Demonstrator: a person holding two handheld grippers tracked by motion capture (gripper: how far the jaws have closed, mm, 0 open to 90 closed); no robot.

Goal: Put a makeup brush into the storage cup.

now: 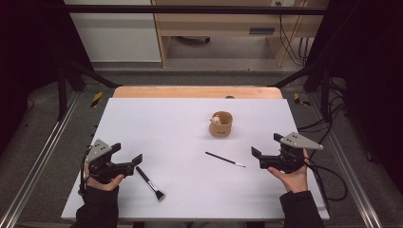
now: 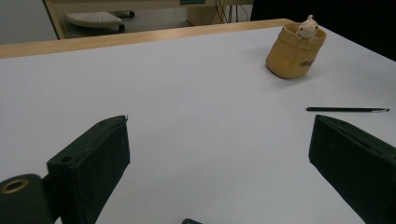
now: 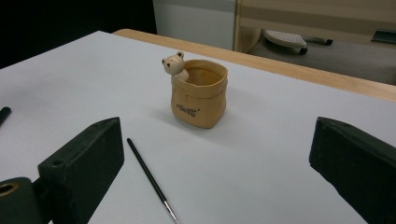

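A tan pouch-shaped cup [image 1: 221,124] with a small bear figure on its rim stands upright on the white table [image 1: 171,123], right of centre. A thin black paintbrush [image 1: 225,159] lies flat in front of it. A broader black brush [image 1: 150,183] lies near the front left. My left gripper [image 1: 127,153] rests low at the front left, open and empty, just left of the broad brush. My right gripper [image 1: 266,145] sits at the front right, open and empty, a short way right of the thin brush. The left gripper view has the cup [image 2: 295,51] and thin brush [image 2: 348,109] far off; the right gripper view has the cup [image 3: 200,95] ahead and the thin brush [image 3: 149,177] between the jaws' lines.
The white sheet ends at a wooden table edge [image 1: 197,91] at the back. Black frame posts and cables [image 1: 328,128] stand off the table's right side. A wooden desk [image 1: 223,28] is on the floor beyond.
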